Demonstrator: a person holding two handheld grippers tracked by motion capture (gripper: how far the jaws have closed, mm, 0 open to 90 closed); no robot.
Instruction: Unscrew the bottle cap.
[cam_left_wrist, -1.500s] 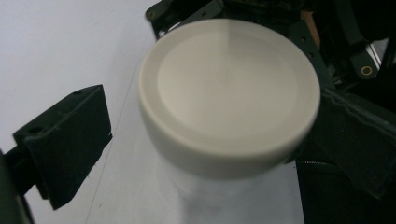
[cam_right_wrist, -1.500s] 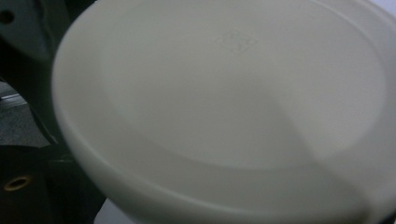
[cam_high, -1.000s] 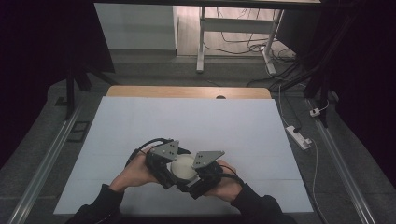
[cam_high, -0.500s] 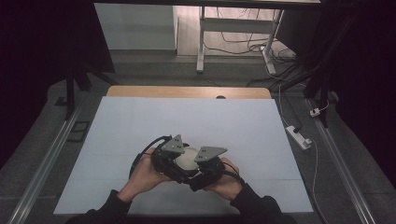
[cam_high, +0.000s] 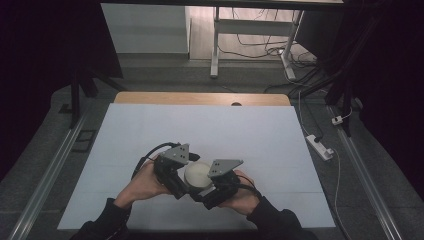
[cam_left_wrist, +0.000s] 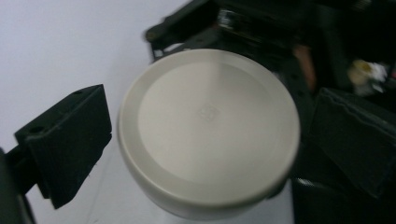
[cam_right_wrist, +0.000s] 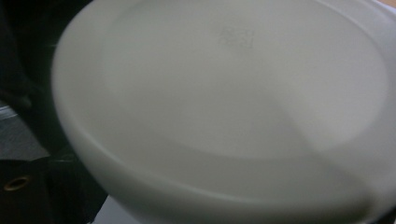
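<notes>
Cream-white round lid (cam_left_wrist: 208, 133), black jaws, pale grey-white table sheet (cam_high: 210, 130), light wood table edge (cam_high: 200, 98)

White table sheet (cam_high: 200, 130), wooden table edge (cam_high: 200, 98), power strip (cam_high: 320, 147) on grey floor (cam_high: 360, 170)

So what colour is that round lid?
Plain cream-white lid; the left gripper view shows it best.

Both grippers, left gripper (cam_high: 172, 172) and right gripper (cam_high: 220, 182), are chunky black things with grey three-cornered plates on top and black cables trailing off. Blocky black fingers (cam_left_wrist: 70, 140) have small holes. Dark sleeves.
</notes>
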